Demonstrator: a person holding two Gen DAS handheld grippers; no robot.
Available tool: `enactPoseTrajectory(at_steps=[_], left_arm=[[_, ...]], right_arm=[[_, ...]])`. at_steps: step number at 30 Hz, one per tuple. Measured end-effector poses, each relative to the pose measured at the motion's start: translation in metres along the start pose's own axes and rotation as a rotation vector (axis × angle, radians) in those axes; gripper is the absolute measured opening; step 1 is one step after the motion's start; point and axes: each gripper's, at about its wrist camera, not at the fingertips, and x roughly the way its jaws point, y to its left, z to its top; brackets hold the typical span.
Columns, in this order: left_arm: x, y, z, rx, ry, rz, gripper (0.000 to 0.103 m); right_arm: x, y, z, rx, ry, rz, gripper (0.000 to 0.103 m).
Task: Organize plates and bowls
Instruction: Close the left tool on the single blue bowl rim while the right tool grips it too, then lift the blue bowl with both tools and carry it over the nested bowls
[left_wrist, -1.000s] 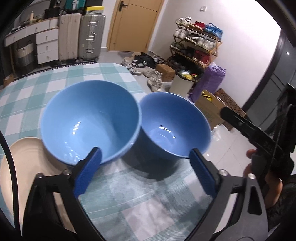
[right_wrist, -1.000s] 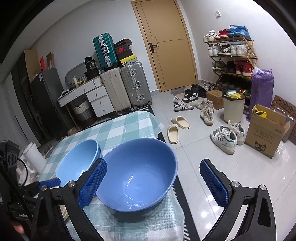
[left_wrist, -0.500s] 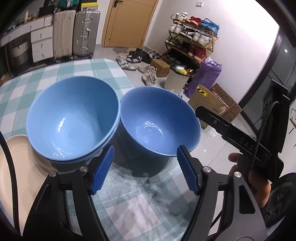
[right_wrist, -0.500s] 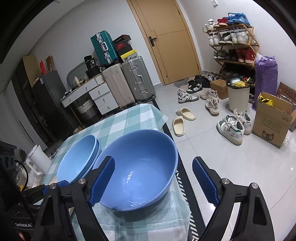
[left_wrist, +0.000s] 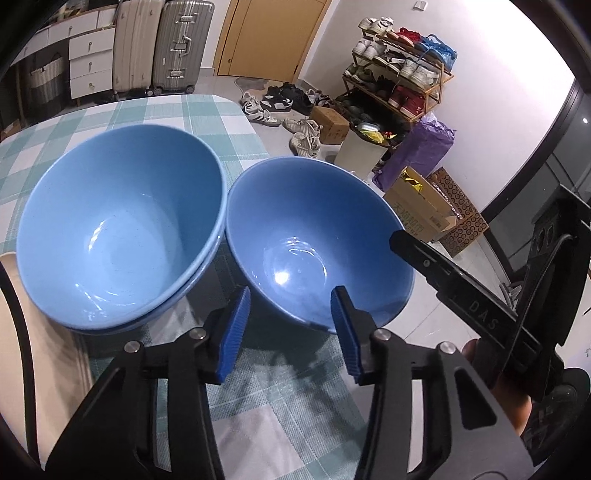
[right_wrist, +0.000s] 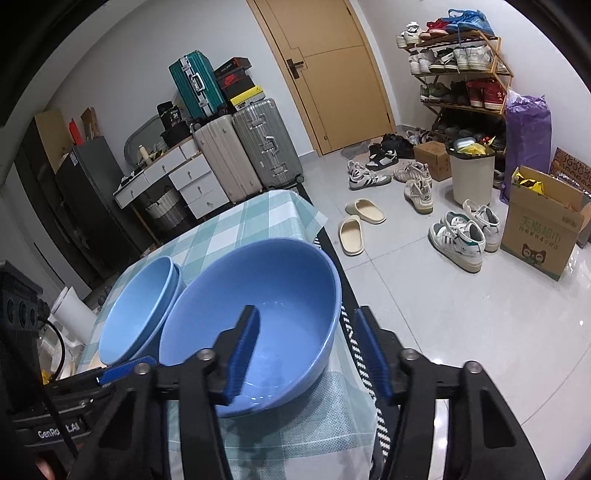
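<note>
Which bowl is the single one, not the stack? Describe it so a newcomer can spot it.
Start at the checked tablecloth, at its edge nearest the shoe rack. Two blue bowl shapes sit side by side there; the single bowl is the one on the shoe-rack side. Its neighbour, the stacked bowls, shows a doubled rim.

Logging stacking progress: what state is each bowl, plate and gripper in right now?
stacked bowls: two nested, upright, empty.
single bowl: upright, empty, unstacked beside them.
plate: flat on table.
left gripper: open, holding nothing.
right gripper: open, straddling single bowl's wall.
</note>
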Motion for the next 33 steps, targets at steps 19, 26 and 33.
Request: enactPoseTrajectory(at_steps=[19, 26, 33], left_arm=[[0.024, 0.011, 0.010, 0.021, -0.013, 0.019, 0.029], [0.017, 0.004, 0.006, 0.060, -0.035, 0.043, 0.029], [0.008, 0.002, 0.007, 0.072, -0.053, 0.051, 0.029]], right_arm=[[0.015, -0.001, -0.007, 0.005, 0.031, -0.030, 0.026], [0.014, -0.003, -0.006, -0.002, 0.028, -0.037, 0.025], [0.008, -0.001, -0.004, -0.018, 0.006, -0.035, 0.025]])
